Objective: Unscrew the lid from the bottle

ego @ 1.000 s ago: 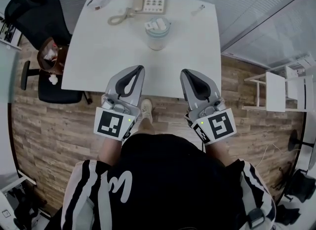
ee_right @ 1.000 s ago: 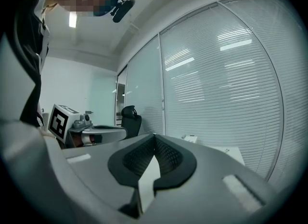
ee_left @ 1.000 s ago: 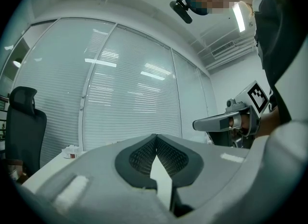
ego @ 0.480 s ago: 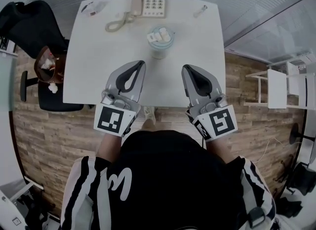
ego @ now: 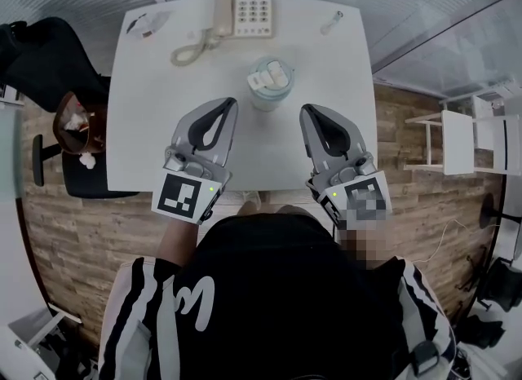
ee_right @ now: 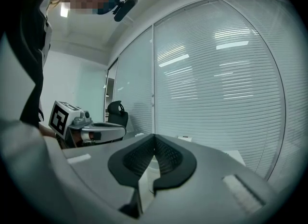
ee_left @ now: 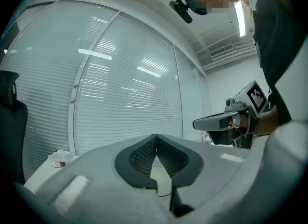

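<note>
Left tongs [ego: 230, 104], right tongs [ego: 306, 111] nearer bottle [ego: 270, 81]; shut

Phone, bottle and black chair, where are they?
phone [ego: 254, 5], head view, on its keypad.
bottle [ego: 271, 78], head view, on its top.
black chair [ego: 47, 54], head view, on its back.

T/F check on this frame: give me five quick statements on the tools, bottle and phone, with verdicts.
1. The left tool and right tool are both shut and empty. True.
2. The left tool grips the bottle. False: the bottle stands free, beyond both tool tips, and neither touches it.
3. The bottle stands upright on the table. True.
4. The phone lies at the table's near edge. False: it sits at the far edge, beyond the bottle.
5. A black chair stands at the table's left side. True.
</note>
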